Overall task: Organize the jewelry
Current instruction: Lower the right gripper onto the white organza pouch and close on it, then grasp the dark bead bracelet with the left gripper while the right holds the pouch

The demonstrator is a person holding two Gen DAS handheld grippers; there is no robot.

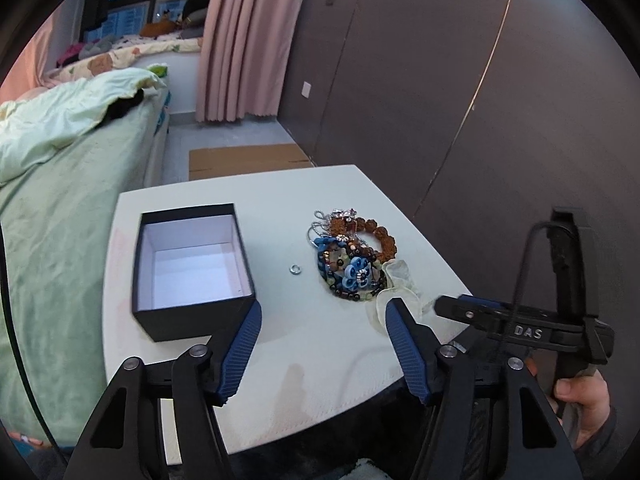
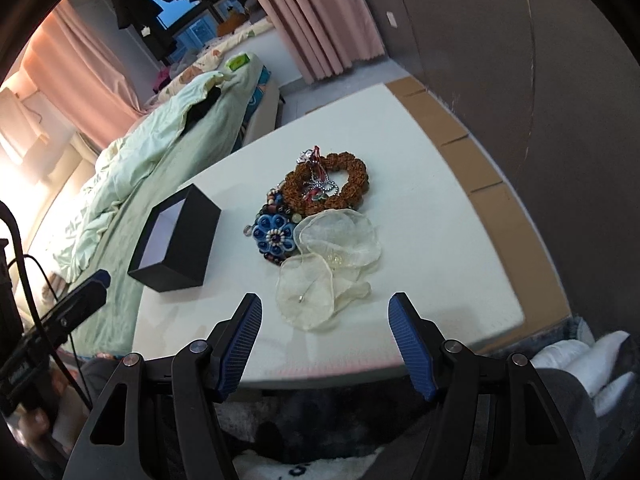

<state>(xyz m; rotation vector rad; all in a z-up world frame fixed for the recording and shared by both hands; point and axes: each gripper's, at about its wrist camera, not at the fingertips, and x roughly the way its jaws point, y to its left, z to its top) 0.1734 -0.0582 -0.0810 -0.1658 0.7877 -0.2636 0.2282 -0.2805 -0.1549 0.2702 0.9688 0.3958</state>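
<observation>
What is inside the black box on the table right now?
Nothing shows inside the black box: the left wrist view shows bare white lining on its floor and far walls. Its near wall hides a strip of floor behind it. The jewelry pile and small ring lie outside, on the table.

Box (image 1: 192, 268) left – ring (image 1: 295, 269) between (loose) – jewelry pile (image 1: 352, 256) right.

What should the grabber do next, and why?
Probably the right gripper should ease forward and close on the sheer fabric flower: its jaws stand open just short of it, nothing is held, and the black box sits open and empty.
</observation>
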